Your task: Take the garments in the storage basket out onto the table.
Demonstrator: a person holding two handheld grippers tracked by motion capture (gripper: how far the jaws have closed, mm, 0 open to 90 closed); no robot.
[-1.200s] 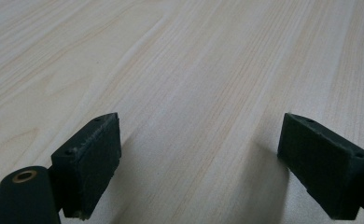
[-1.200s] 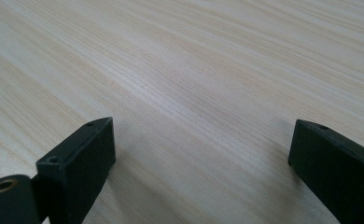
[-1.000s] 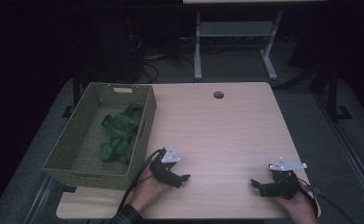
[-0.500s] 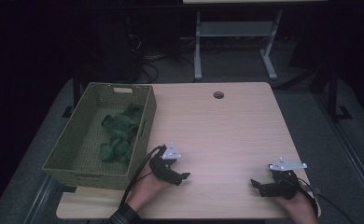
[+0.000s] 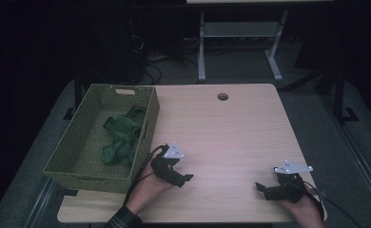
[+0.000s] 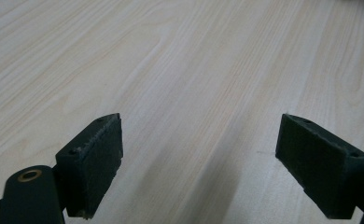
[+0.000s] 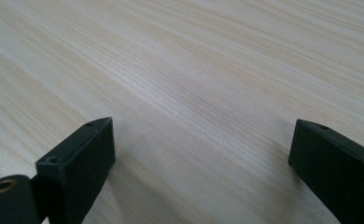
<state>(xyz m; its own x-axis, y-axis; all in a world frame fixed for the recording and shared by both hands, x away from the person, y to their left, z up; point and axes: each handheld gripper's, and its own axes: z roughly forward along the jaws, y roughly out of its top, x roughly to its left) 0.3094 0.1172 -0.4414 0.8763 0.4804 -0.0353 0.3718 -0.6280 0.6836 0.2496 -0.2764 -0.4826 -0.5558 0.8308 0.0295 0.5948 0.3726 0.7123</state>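
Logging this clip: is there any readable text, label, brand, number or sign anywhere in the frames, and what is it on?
None can be read.
The woven basket has a pale patch at its far rim, too small to tell whether it is a label or a handle opening.
The green cloth, the table, the left gripper and the right gripper show no markings; the black fingers in the gripper views are plain.

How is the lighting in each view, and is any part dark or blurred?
High view: dim overall, the floor and room behind near black, the table the brightest part, the green cloth in the basket murky. Left gripper view: bright, even light, a soft shadow on the wood between the open jaws. Right gripper view: equally bright, wood grain sharp, near jaws slightly soft.
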